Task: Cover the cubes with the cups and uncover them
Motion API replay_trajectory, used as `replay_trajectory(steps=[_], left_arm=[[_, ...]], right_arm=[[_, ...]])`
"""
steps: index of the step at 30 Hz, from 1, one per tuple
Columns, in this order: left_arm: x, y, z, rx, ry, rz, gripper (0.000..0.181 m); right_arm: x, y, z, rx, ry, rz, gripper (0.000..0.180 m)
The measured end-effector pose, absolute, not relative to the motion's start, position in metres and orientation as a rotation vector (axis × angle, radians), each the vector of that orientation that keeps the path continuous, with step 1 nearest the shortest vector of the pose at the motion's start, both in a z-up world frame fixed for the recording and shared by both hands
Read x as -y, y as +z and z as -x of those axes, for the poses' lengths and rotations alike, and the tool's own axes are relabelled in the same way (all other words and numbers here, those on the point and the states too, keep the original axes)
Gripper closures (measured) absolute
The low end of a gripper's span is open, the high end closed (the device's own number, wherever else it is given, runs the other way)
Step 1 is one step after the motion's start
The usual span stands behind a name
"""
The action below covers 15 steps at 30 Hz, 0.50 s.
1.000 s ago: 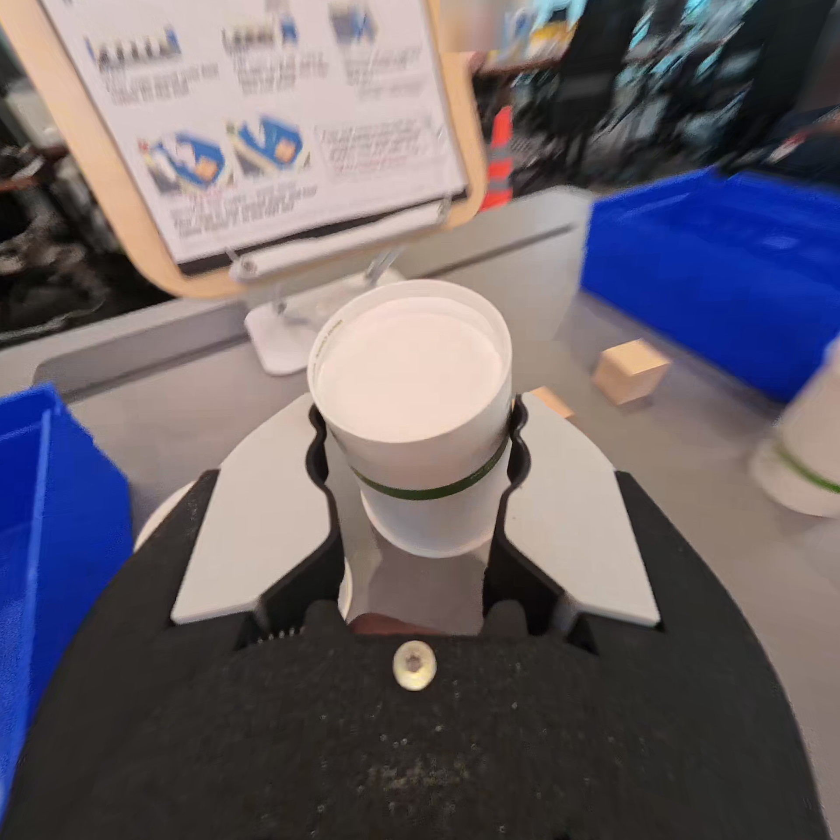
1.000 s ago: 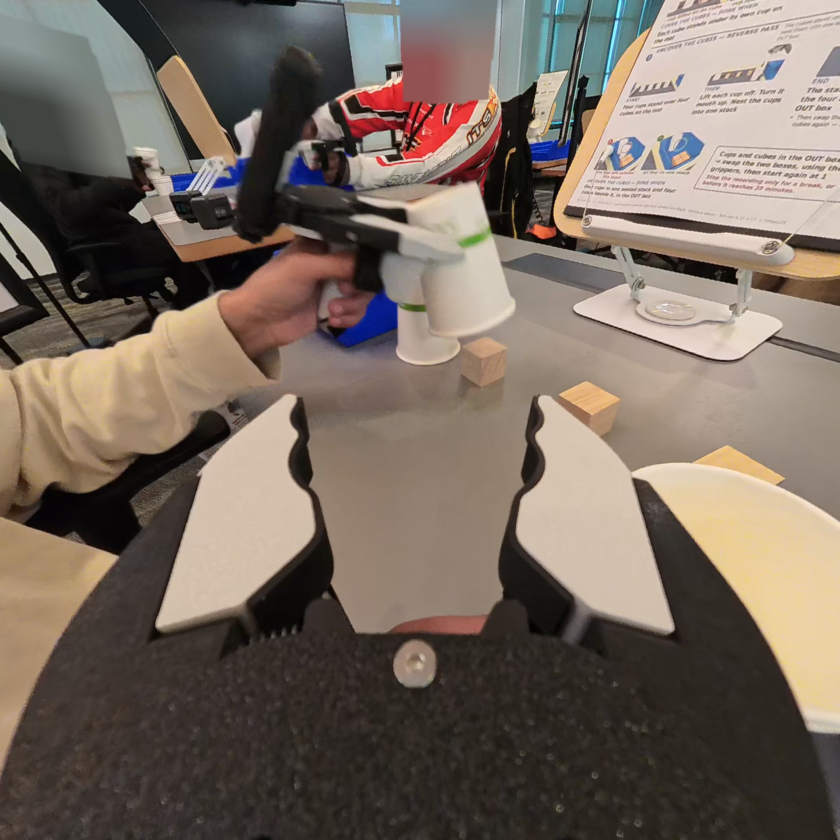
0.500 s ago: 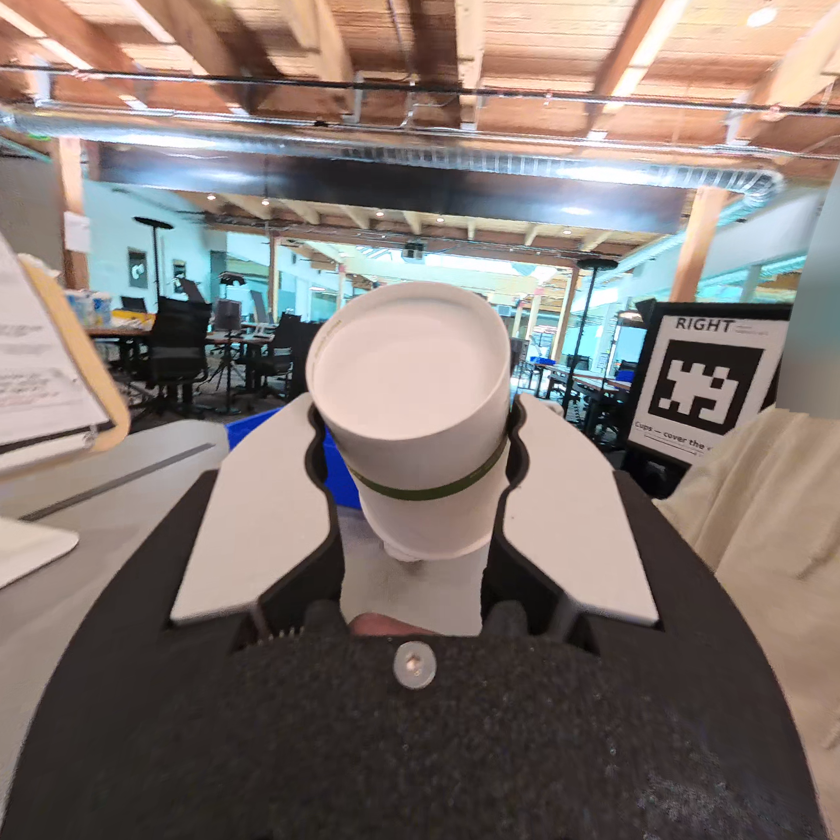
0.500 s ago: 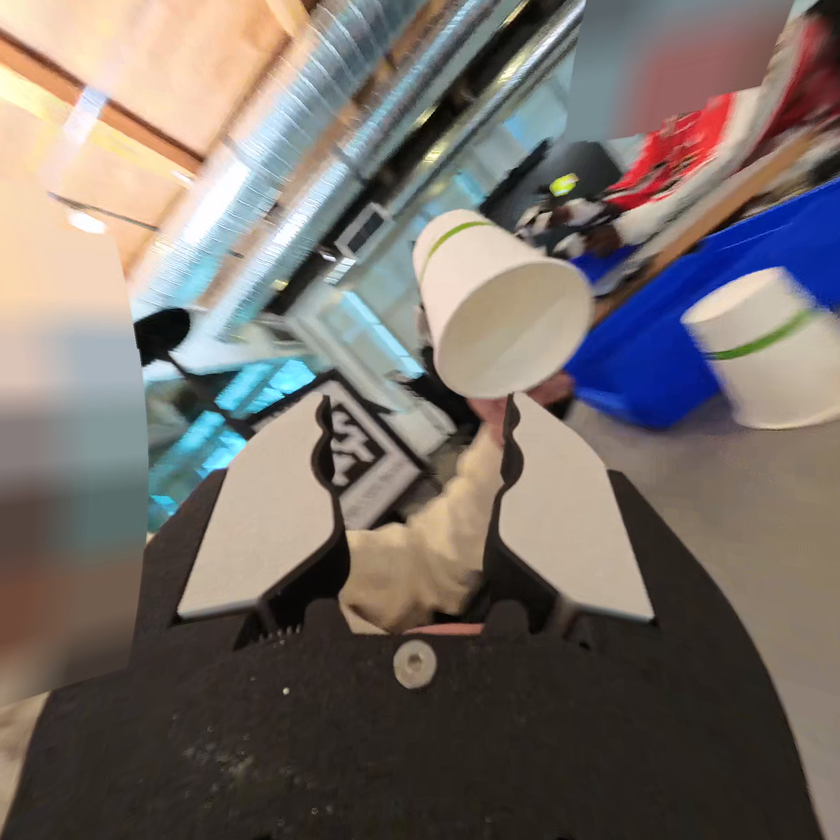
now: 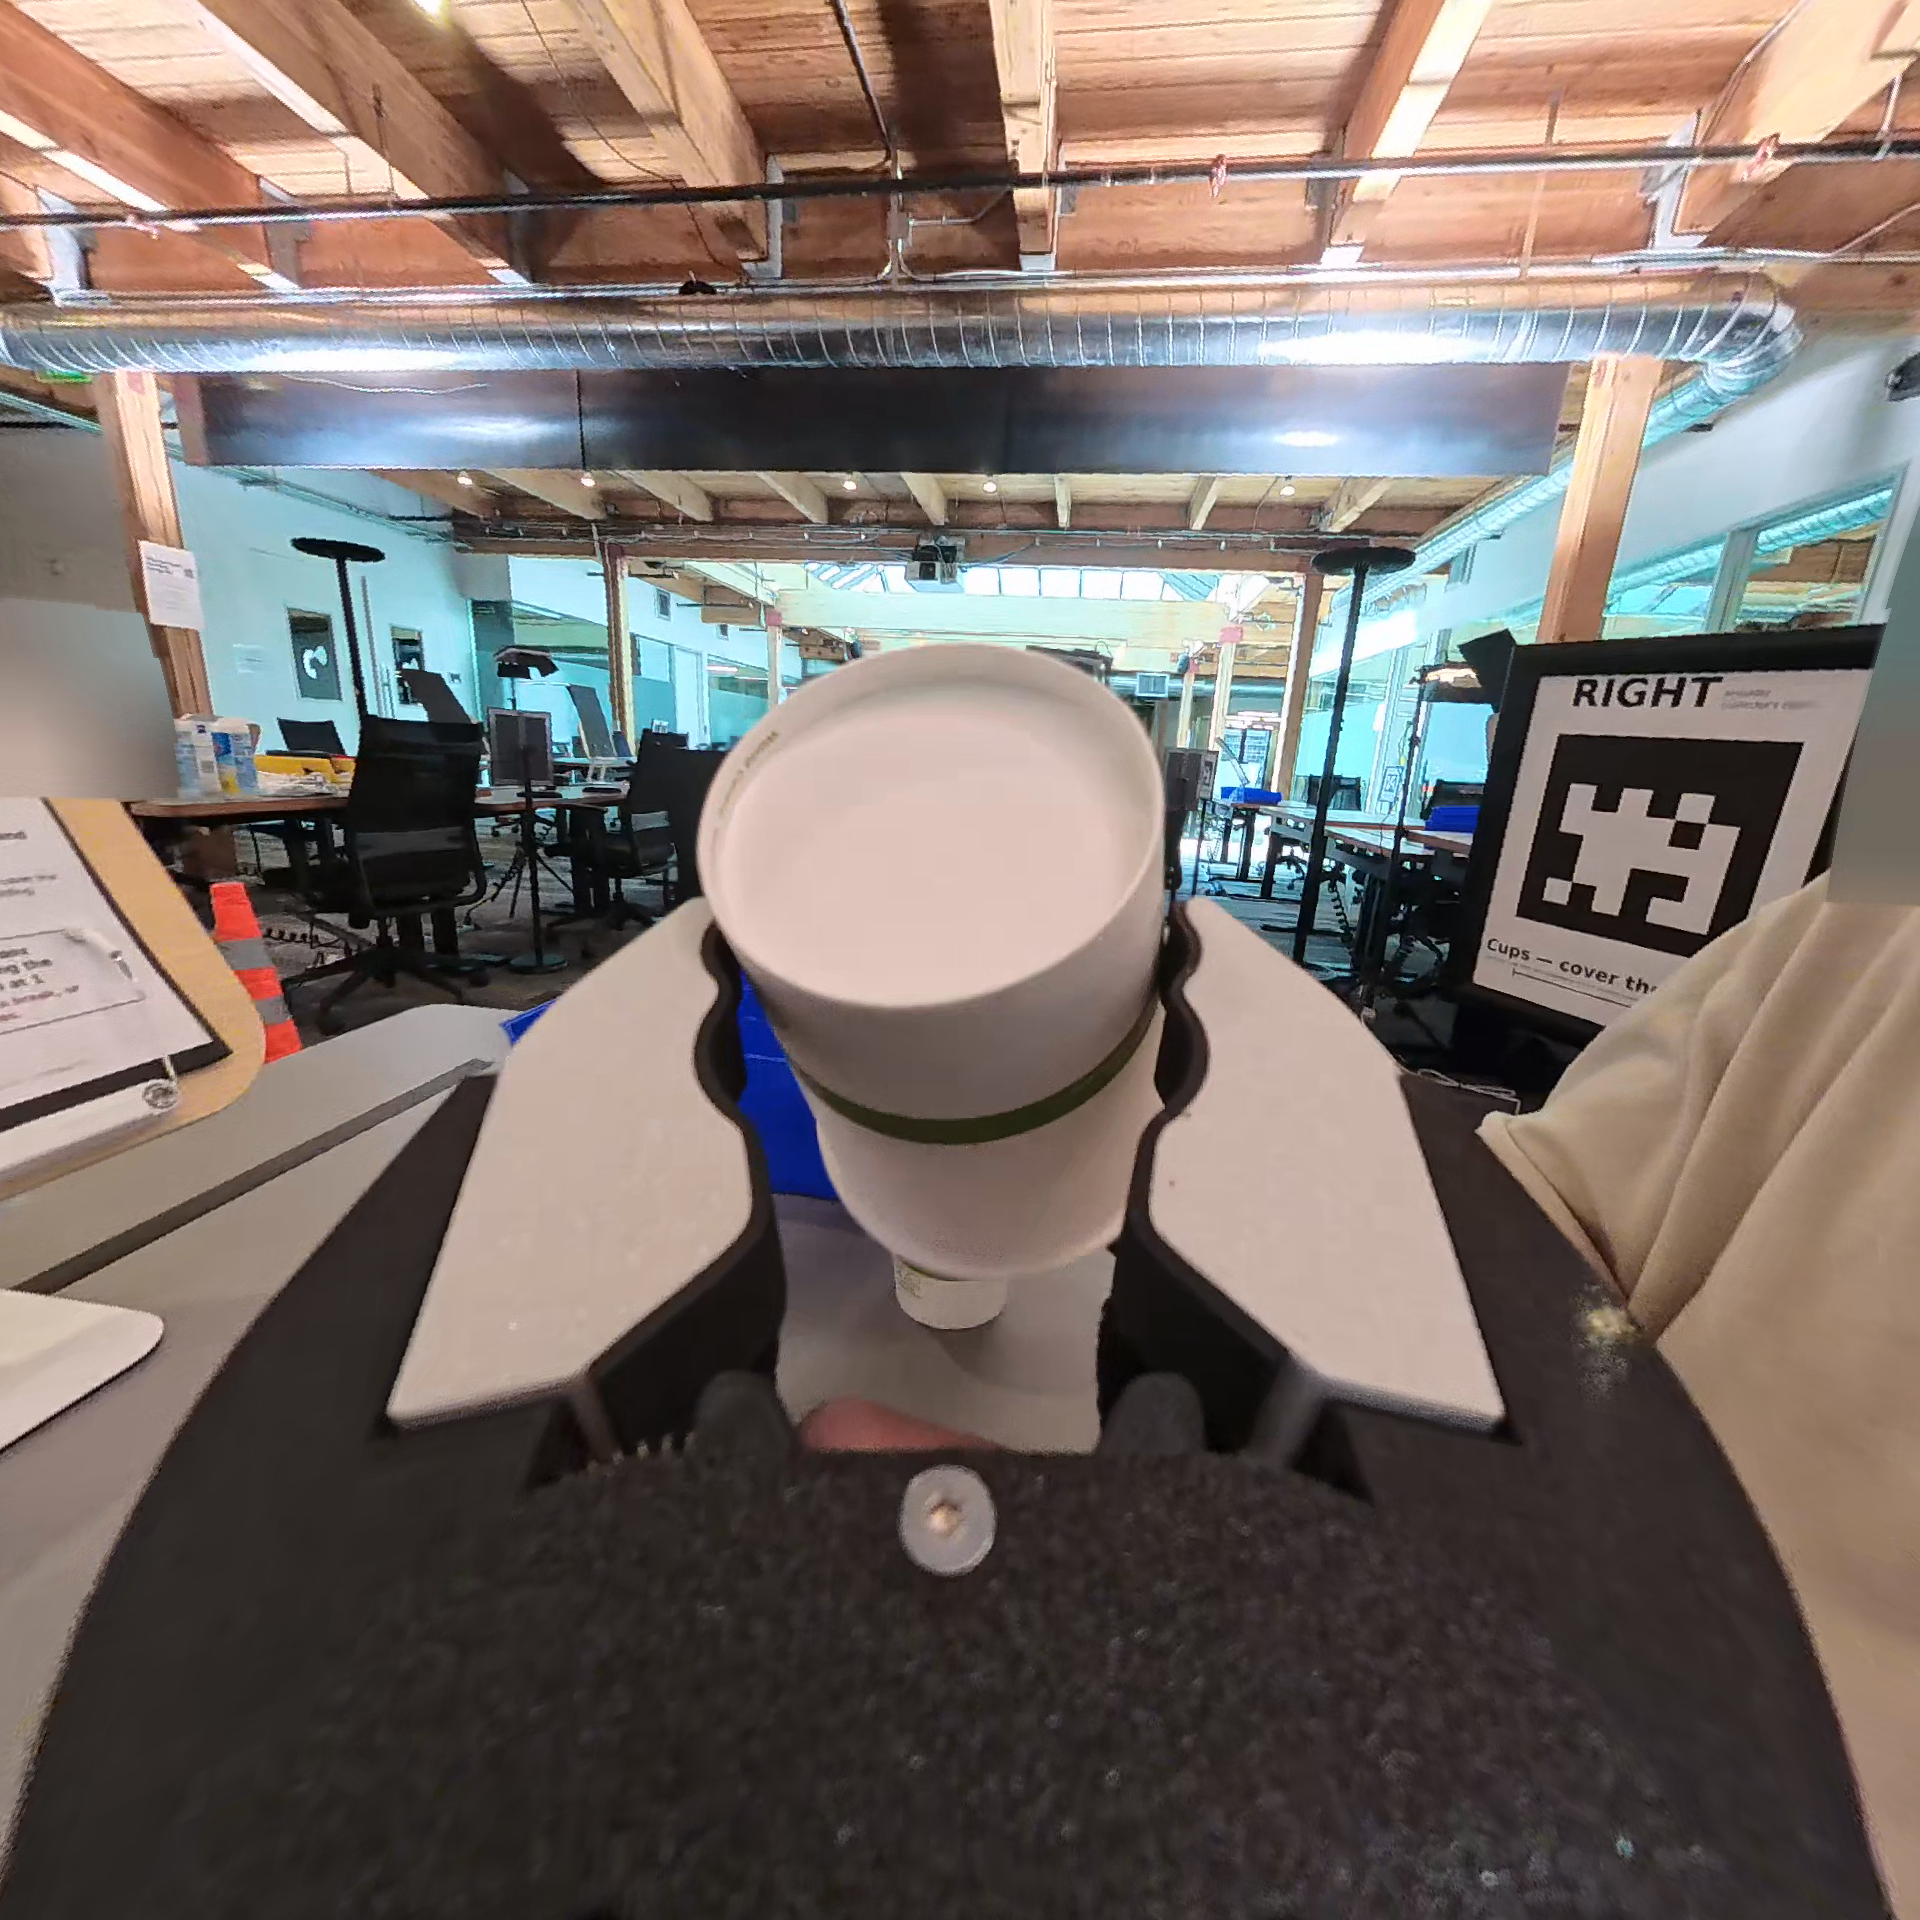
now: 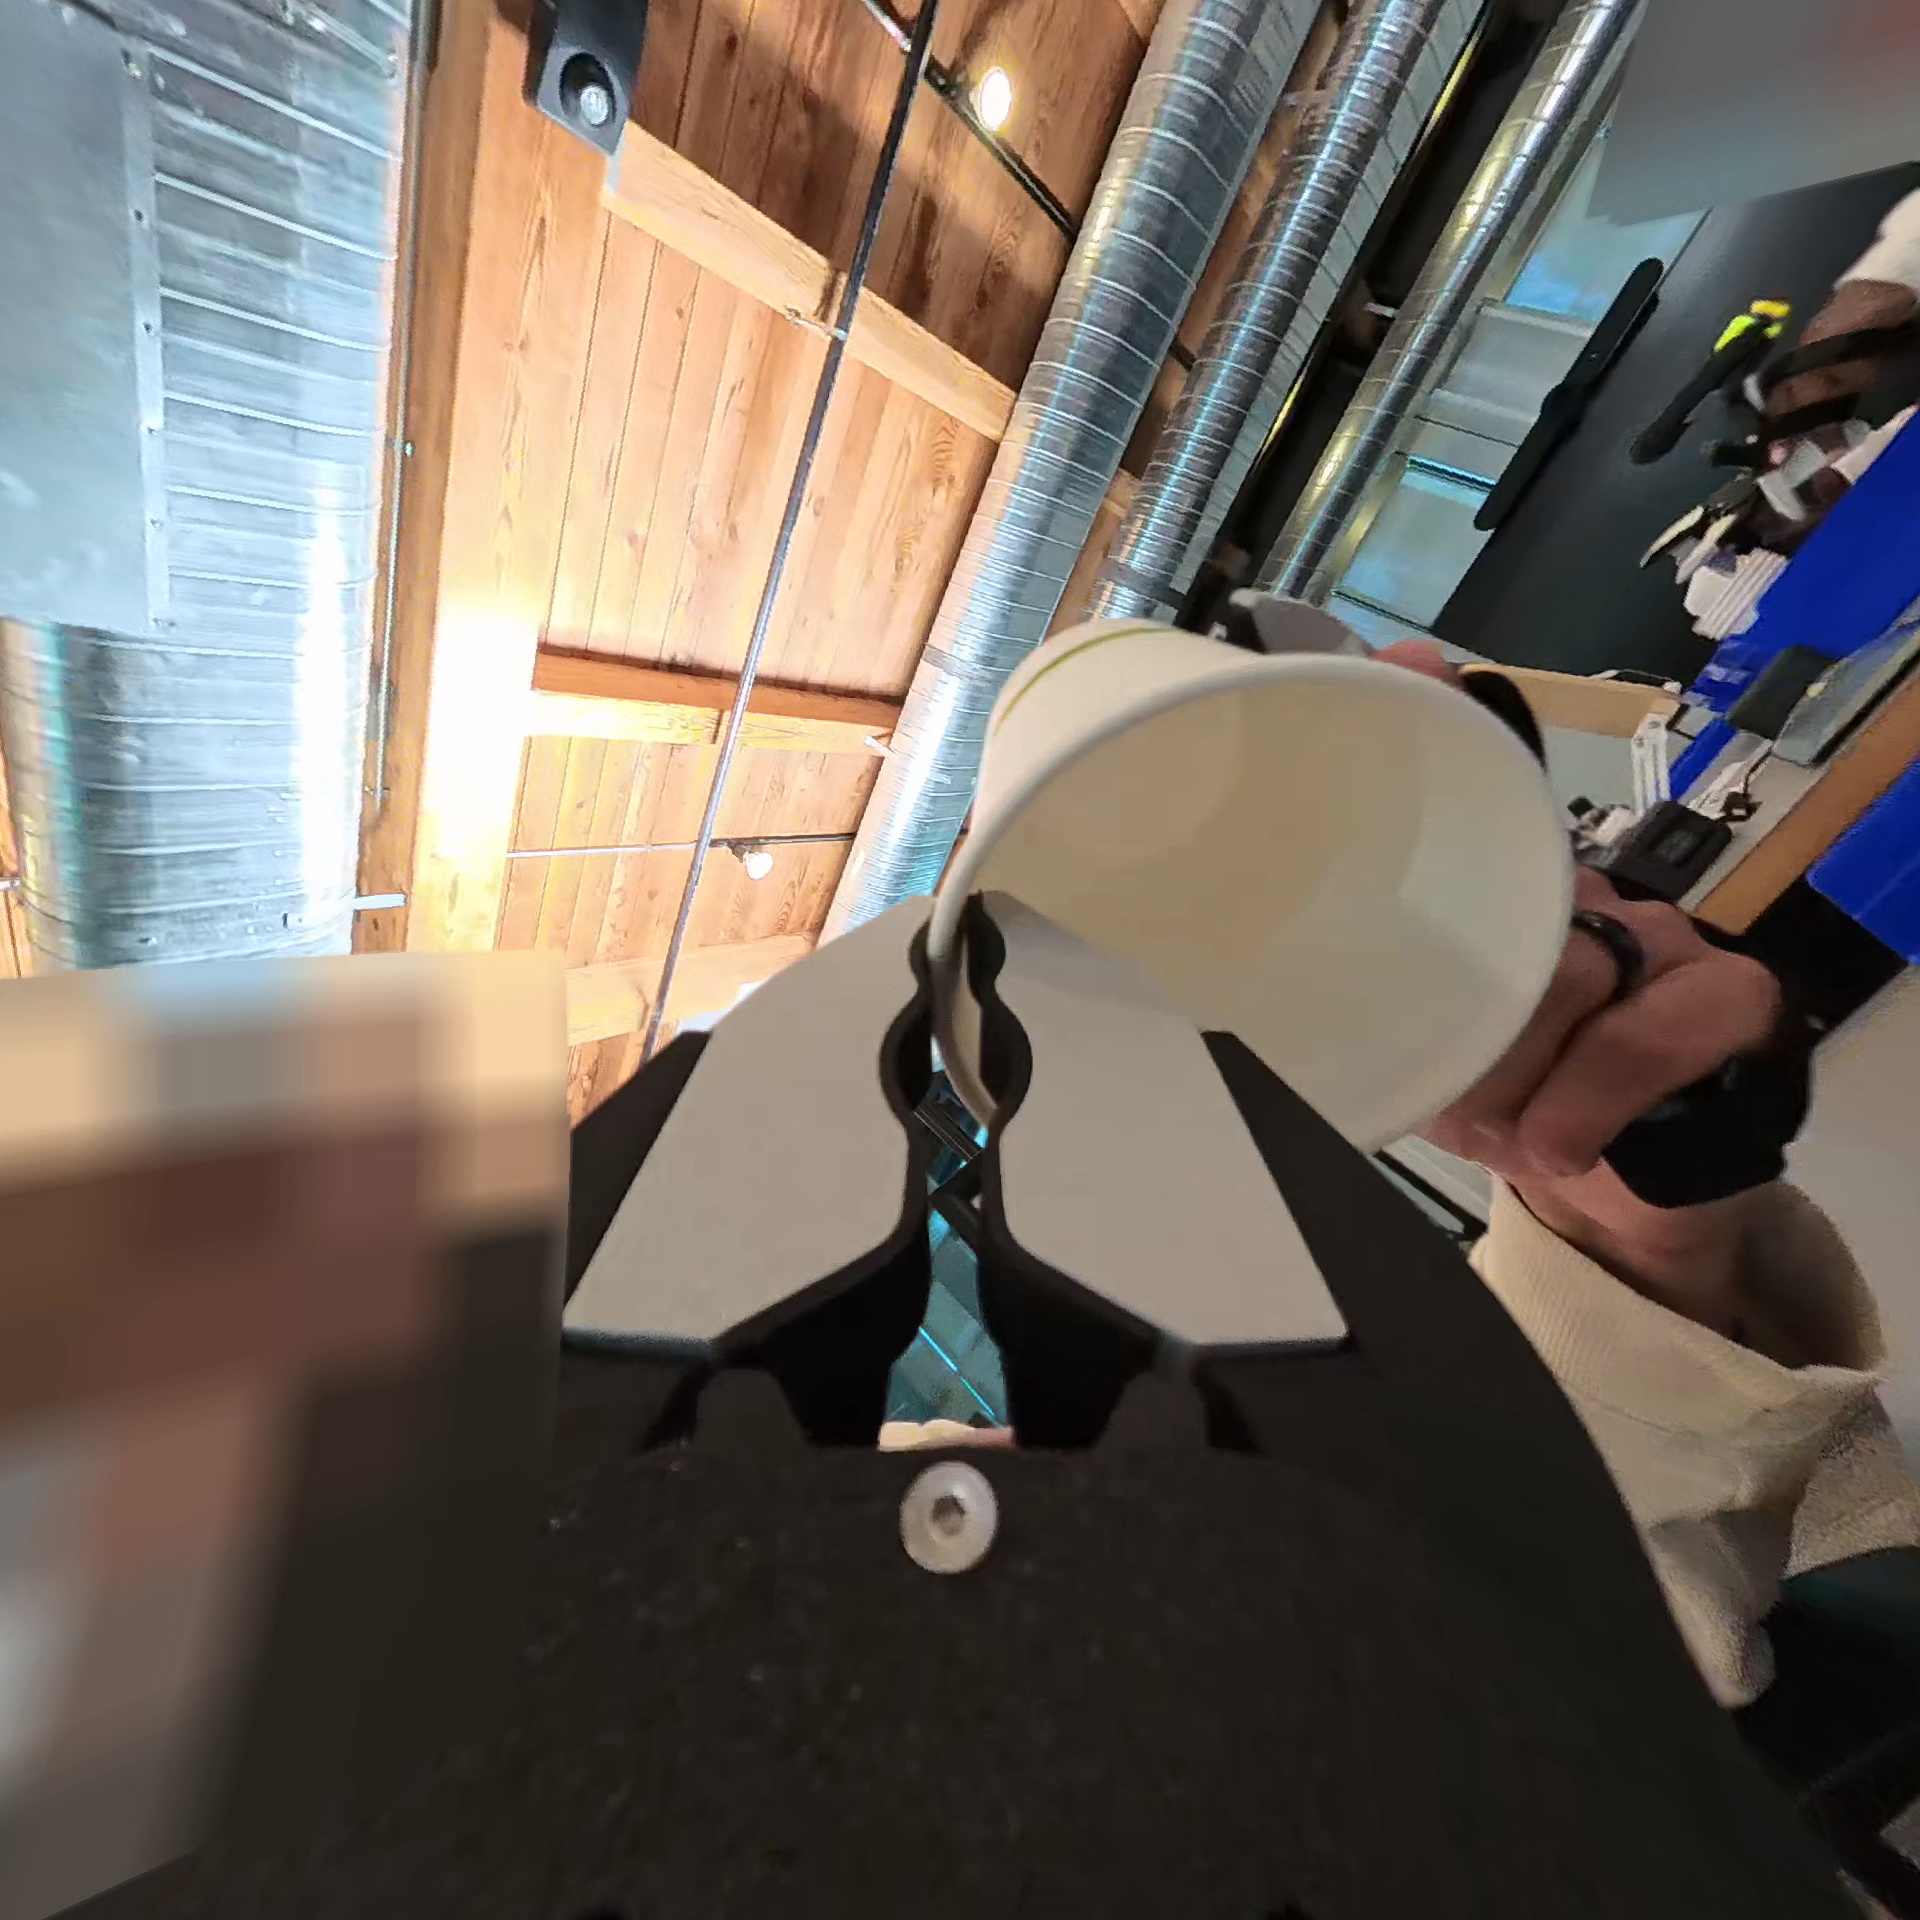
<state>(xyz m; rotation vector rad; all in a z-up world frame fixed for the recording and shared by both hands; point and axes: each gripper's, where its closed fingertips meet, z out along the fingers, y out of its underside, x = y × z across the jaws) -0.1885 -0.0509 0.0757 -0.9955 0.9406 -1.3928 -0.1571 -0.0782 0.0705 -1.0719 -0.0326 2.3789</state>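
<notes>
My left gripper (image 5: 943, 925) is shut on a white paper cup with a green stripe (image 5: 935, 862), held in the air with its closed bottom toward the camera. In the right wrist view the same cup (image 6: 1278, 862) shows its open mouth. My right gripper (image 6: 961, 1003) is shut on its rim, one finger inside the cup and one outside. A hand (image 6: 1662, 1049) holding the left gripper shows behind the cup. No cubes are in view.
The grey table (image 5: 260, 1195) lies low at the left with a paper stand (image 5: 94, 987) on it. A blue box (image 5: 774, 1091) sits behind the cup. A cream sleeve (image 5: 1714, 1143) is at the right, a marker sign (image 5: 1652, 821) beyond it.
Both grippers have tipped up away from the table and the cubes. The right gripper, open a second ago, has closed on the rim of the cup that the left gripper still holds.
</notes>
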Motion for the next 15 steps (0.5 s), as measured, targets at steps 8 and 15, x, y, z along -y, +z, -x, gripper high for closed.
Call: replay_trajectory(steps=[8,15], left_arm=[[0.062,0.066,0.207,-0.877,-1.57,1.127,0.097],[0.007,-0.034,0.245,-0.599,-0.826,1.725,0.108]], right_arm=[[0.076,0.064,0.153,0.075,2.284,1.127,0.179],[0.062,0.049,0.134,0.121,1.981,1.242,0.179]])
